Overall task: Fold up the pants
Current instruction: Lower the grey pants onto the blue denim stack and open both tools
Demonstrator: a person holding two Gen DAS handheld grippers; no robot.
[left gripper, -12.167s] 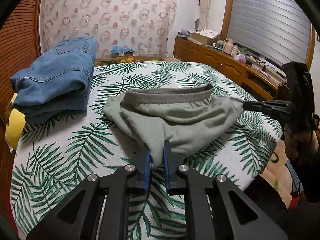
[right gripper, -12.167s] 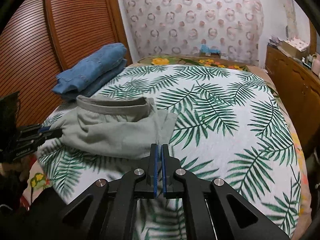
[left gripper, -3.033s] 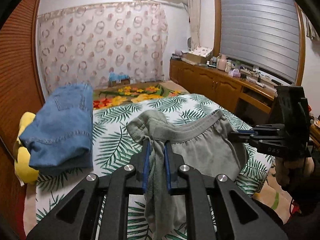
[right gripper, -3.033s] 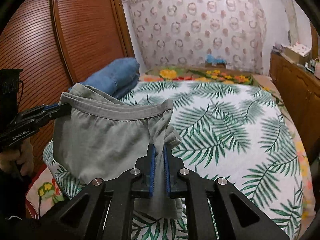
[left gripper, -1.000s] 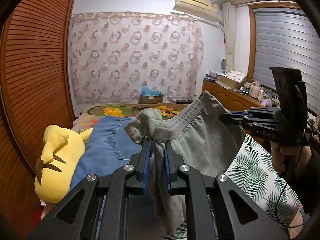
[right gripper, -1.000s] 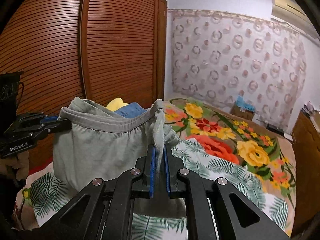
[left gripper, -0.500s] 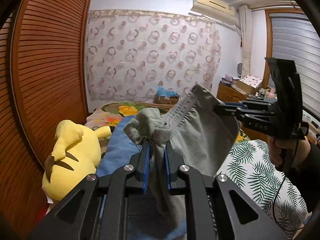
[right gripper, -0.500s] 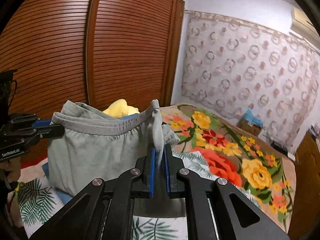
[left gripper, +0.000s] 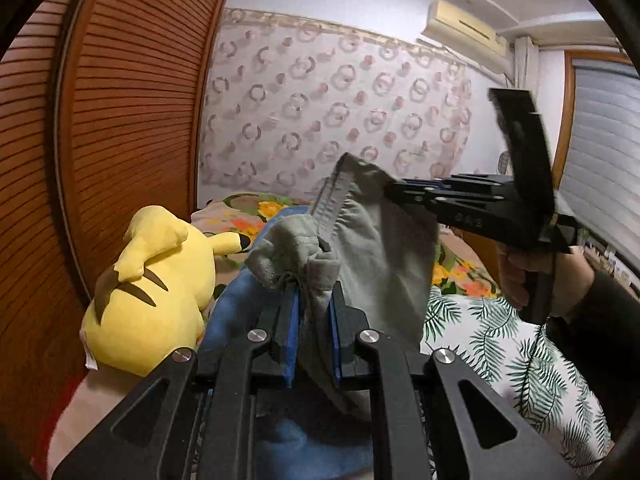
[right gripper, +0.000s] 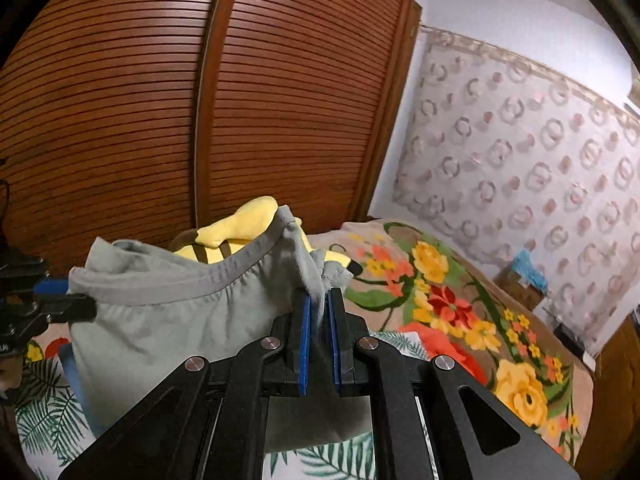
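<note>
The folded grey-green pants (left gripper: 384, 256) hang in the air between both grippers, above the blue jeans (left gripper: 240, 312). My left gripper (left gripper: 314, 304) is shut on one bunched corner of them. My right gripper (right gripper: 319, 312) is shut on the other corner by the waistband (right gripper: 192, 284). In the left wrist view the right gripper (left gripper: 390, 190) pinches the far corner. In the right wrist view the left gripper (right gripper: 90, 306) holds the left corner.
A yellow plush toy (left gripper: 152, 280) lies left of the jeans, against the slatted wooden wardrobe (right gripper: 200, 100). The palm-leaf bedspread (left gripper: 520, 352) lies to the right, a floral cover (right gripper: 460, 304) beyond. A patterned curtain (left gripper: 340, 120) closes the far wall.
Both grippers have carried the pants further left, over the jeans and toward the plush toy and the wardrobe. The grips are the same.
</note>
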